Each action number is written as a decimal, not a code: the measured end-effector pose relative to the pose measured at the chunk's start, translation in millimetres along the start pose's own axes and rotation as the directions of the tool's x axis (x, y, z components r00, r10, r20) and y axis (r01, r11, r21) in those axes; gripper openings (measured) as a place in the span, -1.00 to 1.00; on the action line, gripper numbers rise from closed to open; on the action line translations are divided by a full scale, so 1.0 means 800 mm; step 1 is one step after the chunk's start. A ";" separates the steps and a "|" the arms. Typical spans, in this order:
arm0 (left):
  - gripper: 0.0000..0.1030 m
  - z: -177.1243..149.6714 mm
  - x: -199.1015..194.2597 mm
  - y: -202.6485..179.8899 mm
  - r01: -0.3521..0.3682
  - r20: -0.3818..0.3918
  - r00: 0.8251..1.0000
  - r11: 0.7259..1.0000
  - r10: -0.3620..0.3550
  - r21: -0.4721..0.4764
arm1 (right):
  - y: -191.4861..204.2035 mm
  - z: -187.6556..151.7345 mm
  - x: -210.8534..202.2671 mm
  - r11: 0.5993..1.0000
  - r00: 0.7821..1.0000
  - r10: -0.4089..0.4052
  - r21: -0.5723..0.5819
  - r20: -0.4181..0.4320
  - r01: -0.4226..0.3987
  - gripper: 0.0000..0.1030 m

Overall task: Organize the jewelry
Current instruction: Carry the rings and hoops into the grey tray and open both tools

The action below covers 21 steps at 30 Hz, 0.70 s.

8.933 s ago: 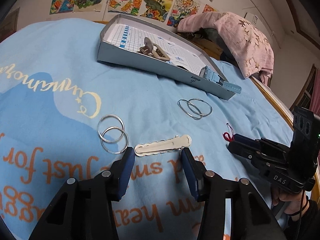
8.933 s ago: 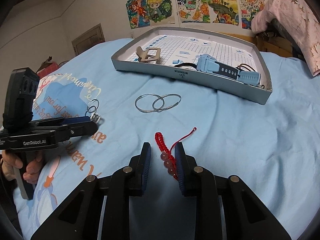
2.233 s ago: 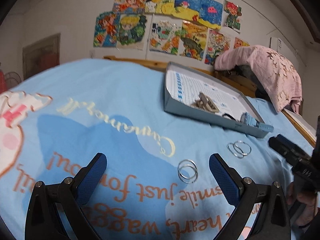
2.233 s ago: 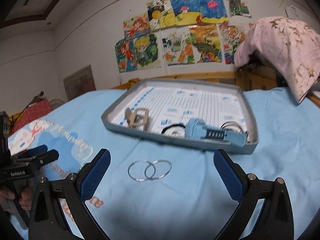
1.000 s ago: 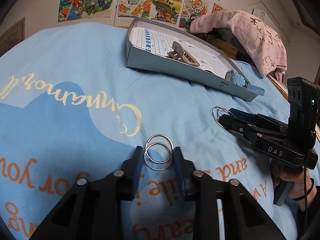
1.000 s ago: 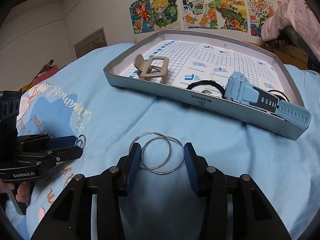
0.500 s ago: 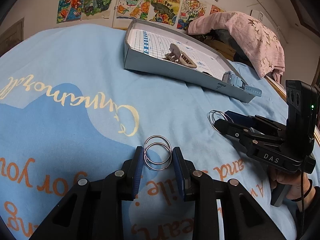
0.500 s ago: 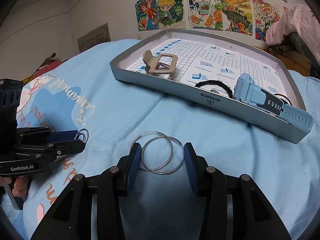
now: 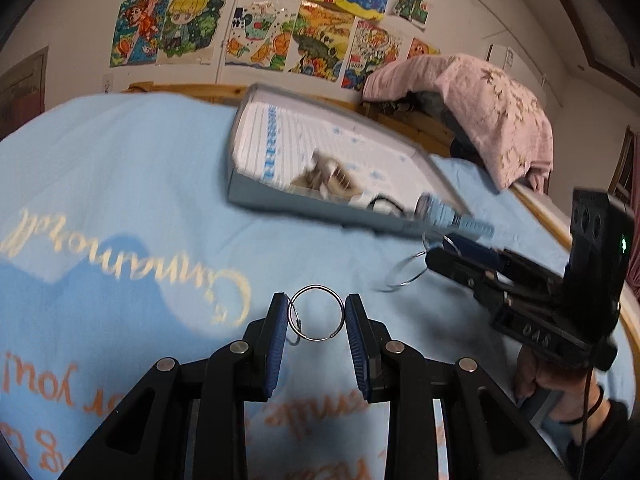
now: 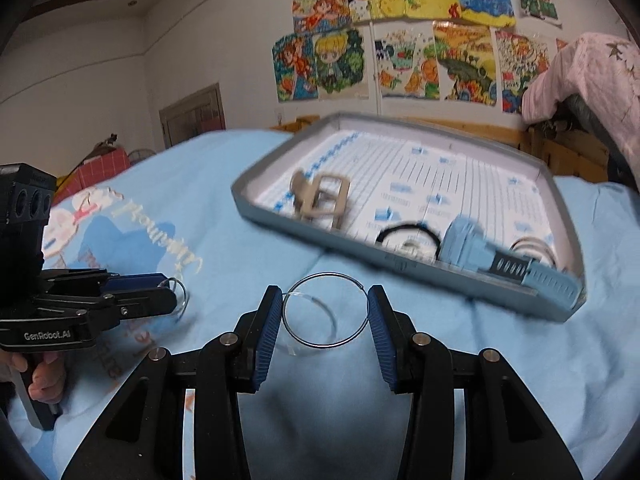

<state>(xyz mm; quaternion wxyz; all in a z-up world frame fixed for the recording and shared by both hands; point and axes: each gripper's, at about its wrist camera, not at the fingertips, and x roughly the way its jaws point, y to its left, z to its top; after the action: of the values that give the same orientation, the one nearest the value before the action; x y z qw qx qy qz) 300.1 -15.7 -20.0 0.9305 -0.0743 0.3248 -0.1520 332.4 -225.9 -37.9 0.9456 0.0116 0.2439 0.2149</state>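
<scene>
Silver rings (image 9: 316, 312) pinched between left tongs (image 9: 316, 320).

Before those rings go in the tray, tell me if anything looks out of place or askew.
One thing stands out: the light blue watch in the grey tray lies across the near wall, its strap end poking out over the corner. Both tongs, left and right, grip silver ring pairs normally.

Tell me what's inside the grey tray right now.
Inside the grey tray are a beige hair claw, a black hair tie, a light blue watch and thin rings partly hidden behind the watch. Motion blur hides anything smaller.
</scene>
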 end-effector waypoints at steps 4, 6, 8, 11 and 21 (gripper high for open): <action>-0.46 0.032 0.010 -0.013 0.037 0.025 0.999 0.999 -0.036 -0.031 | -0.015 0.017 -0.010 1.000 0.999 -0.013 0.013 0.050 0.013 -0.24; -0.46 0.050 0.017 -0.023 0.055 0.039 0.998 0.998 -0.053 -0.036 | -0.025 0.025 -0.014 0.999 0.997 -0.020 0.028 0.070 0.018 -0.24; -0.46 0.070 0.026 -0.036 0.062 0.056 0.997 0.998 -0.060 -0.027 | -0.035 0.035 -0.018 0.999 0.995 -0.036 0.034 0.098 0.033 -0.24; -0.46 0.092 0.040 -0.053 0.070 0.076 0.995 0.997 -0.069 -0.010 | -0.058 0.054 -0.026 0.996 0.986 -0.073 0.061 0.150 0.065 -0.24; -0.46 0.123 0.131 -0.099 0.059 0.040 0.997 0.998 -0.060 0.030 | -0.137 0.065 -0.009 0.967 0.964 -0.210 0.181 0.164 0.180 -0.24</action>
<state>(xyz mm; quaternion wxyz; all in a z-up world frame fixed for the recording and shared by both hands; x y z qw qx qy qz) 420.5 -121.0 14.3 0.9331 -0.0737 0.3009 -0.1828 395.0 -323.9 -2.5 0.9763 0.0851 0.1732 0.0975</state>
